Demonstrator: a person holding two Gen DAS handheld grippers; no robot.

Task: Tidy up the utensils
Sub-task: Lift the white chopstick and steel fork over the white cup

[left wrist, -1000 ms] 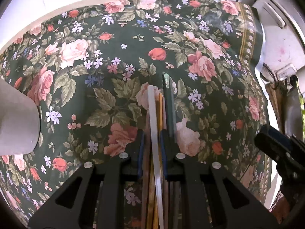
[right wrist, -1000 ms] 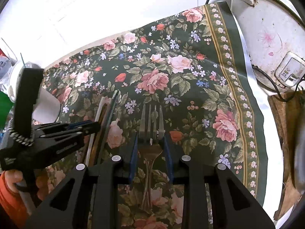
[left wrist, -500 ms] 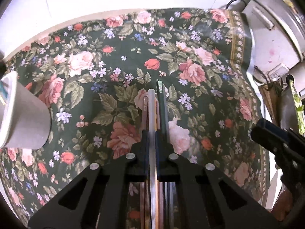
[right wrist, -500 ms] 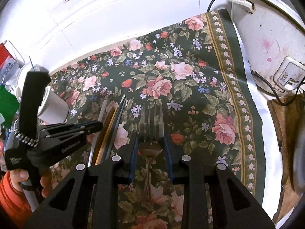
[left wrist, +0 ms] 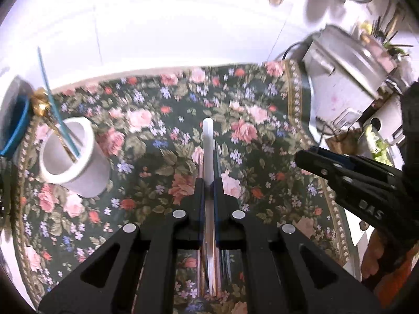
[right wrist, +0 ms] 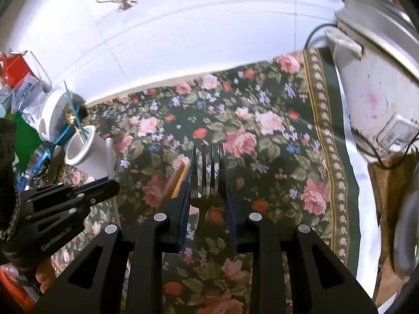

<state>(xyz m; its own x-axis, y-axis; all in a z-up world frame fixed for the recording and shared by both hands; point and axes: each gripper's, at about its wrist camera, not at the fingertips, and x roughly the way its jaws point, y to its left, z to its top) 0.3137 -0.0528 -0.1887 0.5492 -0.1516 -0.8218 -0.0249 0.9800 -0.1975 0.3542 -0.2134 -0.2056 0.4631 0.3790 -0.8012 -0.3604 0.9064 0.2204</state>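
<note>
My left gripper point(left wrist: 208, 183) is shut on a flat white stick point(left wrist: 208, 151) that juts forward over the floral cloth point(left wrist: 262, 157). A wooden stick point(right wrist: 178, 180) and a dark one lie on the cloth below it. My right gripper point(right wrist: 207, 185) is shut on a metal fork point(right wrist: 207, 167), tines forward, held above the cloth. A white cup point(left wrist: 70, 157) stands at the left with a teal stick point(left wrist: 52, 99) and a gold utensil in it. In the right wrist view the left gripper point(right wrist: 104, 185) holds the white stick point(right wrist: 109, 154) just in front of the cup point(right wrist: 86, 154).
A white rice cooker point(left wrist: 345, 78) with a cord stands off the cloth's far right corner. A blue-rimmed container point(left wrist: 15, 120) sits behind the cup, with packets point(right wrist: 18, 73) beyond it. A white tiled wall point(right wrist: 183, 39) runs along the back. A hand grips each tool.
The left gripper closed on the white stick and rose with it, leaving the other sticks on the cloth; the cup came fully into view. The right gripper rose slightly with the fork.
</note>
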